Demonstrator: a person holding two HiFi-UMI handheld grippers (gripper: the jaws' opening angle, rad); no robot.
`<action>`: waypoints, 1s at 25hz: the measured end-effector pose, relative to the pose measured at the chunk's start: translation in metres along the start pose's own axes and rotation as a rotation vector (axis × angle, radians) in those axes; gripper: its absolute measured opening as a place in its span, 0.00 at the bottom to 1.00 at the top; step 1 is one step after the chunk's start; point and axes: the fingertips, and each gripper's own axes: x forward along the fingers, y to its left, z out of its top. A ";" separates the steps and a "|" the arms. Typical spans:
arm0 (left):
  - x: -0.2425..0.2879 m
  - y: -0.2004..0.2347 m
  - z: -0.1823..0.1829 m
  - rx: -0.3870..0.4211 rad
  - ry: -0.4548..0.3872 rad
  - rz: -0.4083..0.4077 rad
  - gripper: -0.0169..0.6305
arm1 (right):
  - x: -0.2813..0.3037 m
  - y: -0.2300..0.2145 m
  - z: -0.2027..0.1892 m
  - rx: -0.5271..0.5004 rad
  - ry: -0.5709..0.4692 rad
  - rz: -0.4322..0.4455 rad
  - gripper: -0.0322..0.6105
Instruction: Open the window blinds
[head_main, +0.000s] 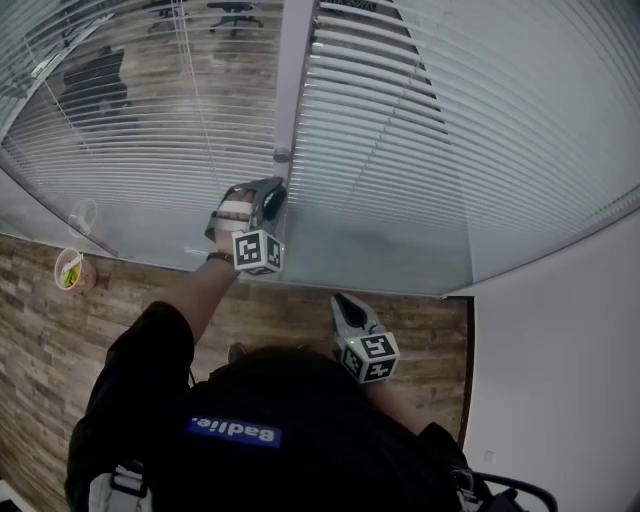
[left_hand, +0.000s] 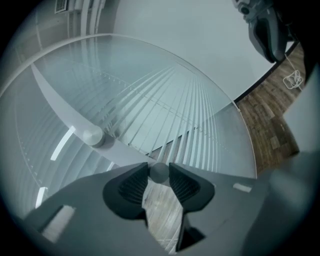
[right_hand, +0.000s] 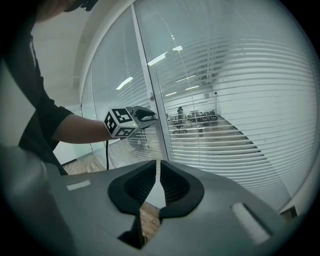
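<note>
Knob (left_hand: 159, 174) partly hidden in left tool (left_hand: 159, 168)

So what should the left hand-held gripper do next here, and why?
Probably roll the left hand-held gripper about its own axis to twist the small round knob pinched between its pads on the window frame. The blind slats beside it look only partly open.

The blinds are white horizontal slats, lowered full length behind two glass panes, a left panel (head_main: 150, 120) and a right panel (head_main: 420, 130) split by an upright grey post (head_main: 292, 80). The room beyond shows between the slats. The post carries two round silver knobs: the upper knob (head_main: 282, 155) is free, and the lower knob (left_hand: 159, 173) is pinched between the pads of the left hand-held gripper (head_main: 274, 193).
</note>
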 end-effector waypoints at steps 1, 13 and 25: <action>0.000 0.000 0.000 -0.017 0.001 0.001 0.22 | 0.000 0.000 0.000 0.000 0.000 0.001 0.10; 0.000 0.000 0.000 -0.037 0.005 0.000 0.23 | 0.000 0.001 0.000 -0.006 -0.001 0.005 0.09; 0.000 -0.001 0.000 -0.054 -0.016 -0.025 0.23 | 0.001 0.004 0.003 -0.012 -0.009 0.007 0.11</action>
